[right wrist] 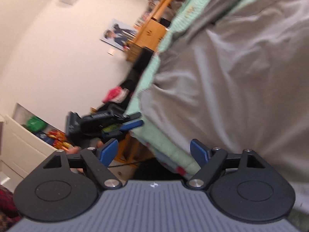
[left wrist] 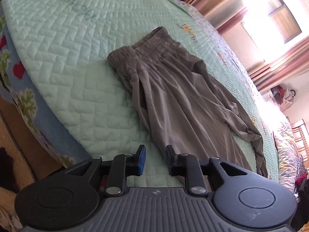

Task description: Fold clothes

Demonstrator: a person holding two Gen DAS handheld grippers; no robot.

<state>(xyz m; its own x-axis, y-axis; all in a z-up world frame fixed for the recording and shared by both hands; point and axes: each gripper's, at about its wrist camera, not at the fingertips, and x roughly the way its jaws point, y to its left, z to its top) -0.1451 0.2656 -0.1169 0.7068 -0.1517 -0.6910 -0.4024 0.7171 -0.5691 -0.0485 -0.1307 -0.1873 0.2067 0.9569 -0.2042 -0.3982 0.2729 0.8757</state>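
We find no writing we can read: the mark on the gripper bodies is a small emblem only, and the print on the quilt (left wrist: 63,44) is too faint to make out.

Left wrist view: grey trousers (left wrist: 173,96) lie flat on the mint quilt, waistband at 12 o'clock, legs running to 5 o'clock. The left gripper (left wrist: 155,160) hangs at 6 o'clock, its tongs a narrow gap apart with nothing between them, only quilt beneath and the trouser edge beside the right-hand pad. A bright window (left wrist: 270,19) sits at 2 o'clock; this view alone shows the whole garment.

Right wrist view: blurred. The right gripper (right wrist: 154,152) has its tongs spread wide and empty, over the bed edge. Grey cloth fills 1 to 4 o'clock. Only here do we see the left gripper from outside, at 9 o'clock by the bed edge, plus a poster (right wrist: 117,33) at 11 o'clock and wooden shelves (right wrist: 152,29) at 12.
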